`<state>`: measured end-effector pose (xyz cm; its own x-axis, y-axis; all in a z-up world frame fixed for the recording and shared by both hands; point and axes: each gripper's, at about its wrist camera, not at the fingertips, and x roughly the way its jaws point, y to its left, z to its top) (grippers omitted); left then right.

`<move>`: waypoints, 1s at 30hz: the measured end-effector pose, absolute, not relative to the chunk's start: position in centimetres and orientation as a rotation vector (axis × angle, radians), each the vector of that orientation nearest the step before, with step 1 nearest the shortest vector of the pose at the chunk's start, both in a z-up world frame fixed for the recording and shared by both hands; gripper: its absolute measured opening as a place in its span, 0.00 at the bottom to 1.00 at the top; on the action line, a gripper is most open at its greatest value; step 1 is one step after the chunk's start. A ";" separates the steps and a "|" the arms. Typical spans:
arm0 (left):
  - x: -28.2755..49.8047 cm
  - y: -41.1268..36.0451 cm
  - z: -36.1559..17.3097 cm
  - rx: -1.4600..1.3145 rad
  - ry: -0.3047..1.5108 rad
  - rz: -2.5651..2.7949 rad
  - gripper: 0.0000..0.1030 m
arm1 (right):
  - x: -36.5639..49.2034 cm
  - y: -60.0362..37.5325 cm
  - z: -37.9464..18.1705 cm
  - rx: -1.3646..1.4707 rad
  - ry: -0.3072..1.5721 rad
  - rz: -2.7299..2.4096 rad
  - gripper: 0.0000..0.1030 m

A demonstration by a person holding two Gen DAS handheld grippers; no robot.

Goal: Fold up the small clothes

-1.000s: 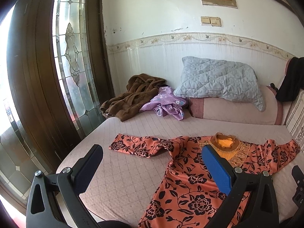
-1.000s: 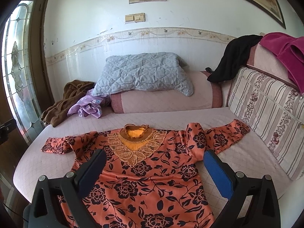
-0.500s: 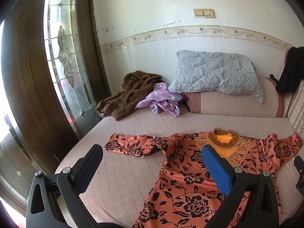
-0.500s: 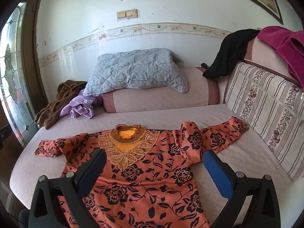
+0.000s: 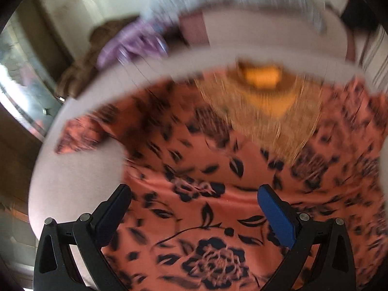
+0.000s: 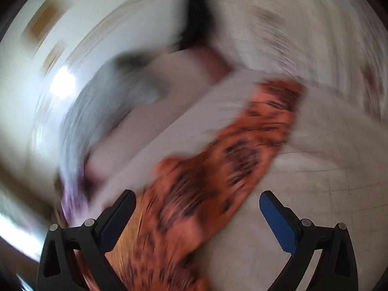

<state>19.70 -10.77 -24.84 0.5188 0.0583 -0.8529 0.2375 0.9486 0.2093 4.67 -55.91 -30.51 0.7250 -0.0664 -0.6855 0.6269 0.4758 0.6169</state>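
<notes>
A: Judging progress: no fold made yet, as far as I can see. The orange floral top lies spread flat on the bed, front up, its gold neckline toward the pillows.

B: The sleeves?

A: Both out to the sides. The left sleeve reaches the bed's edge; the right sleeve lies stretched over bare bedding.

B: And the grippers?

A: The left gripper hovers over the lower body of the top, jaws spread wide, gripping nothing. The right gripper hangs over the shoulder end of the right sleeve, jaws equally wide, also empty. Both views are badly smeared.

B: So what is left?

A: Everything, by my reckoning: sleeves in, then the body over.
</notes>
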 end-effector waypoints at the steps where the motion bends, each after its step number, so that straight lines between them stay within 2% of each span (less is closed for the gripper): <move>1: 20.2 -11.0 -26.0 0.326 1.048 -0.112 1.00 | 4.0 -58.2 -32.1 1.090 0.631 -0.504 0.96; 2: 20.8 -11.4 -27.3 0.332 1.072 -0.113 1.00 | 3.3 -60.5 -33.8 1.201 0.617 -0.541 0.92; 4: 21.3 -11.6 -28.4 0.333 1.083 -0.131 1.00 | 2.8 -64.7 -36.6 1.373 0.532 -0.529 0.78; 7: 21.4 -11.9 -29.1 0.326 1.055 -0.188 1.00 | 4.4 -68.0 -38.1 1.352 0.554 -0.610 0.67; 12: 21.3 -9.7 -29.5 0.169 1.008 -0.267 1.00 | 7.4 -71.7 -41.8 1.302 0.590 -0.732 0.59; 14: 20.9 -9.9 -29.4 0.187 0.994 -0.263 1.00 | 8.9 -72.6 -41.3 1.217 0.604 -0.744 0.47; 15: 20.8 -10.1 -29.4 0.195 0.995 -0.259 1.00 | 9.7 -72.8 -41.2 1.173 0.631 -0.737 0.30; 19: 21.2 -9.9 -29.4 0.200 1.013 -0.266 1.00 | 11.5 -72.4 -41.1 1.060 0.680 -0.737 0.08; 24: 23.2 -9.2 -28.7 0.228 1.123 -0.291 1.00 | 13.1 -67.6 -33.7 1.000 0.566 -0.572 0.08; 30: 23.6 -4.8 -22.0 0.191 0.894 -0.207 1.00 | 15.2 -52.7 -23.8 1.001 0.437 -0.164 0.08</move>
<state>23.61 -4.75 -22.00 0.6092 -0.0990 -0.7868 0.2571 0.9632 0.0779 15.16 -52.71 -23.78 0.9016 0.0653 -0.4277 0.3298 0.5359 0.7772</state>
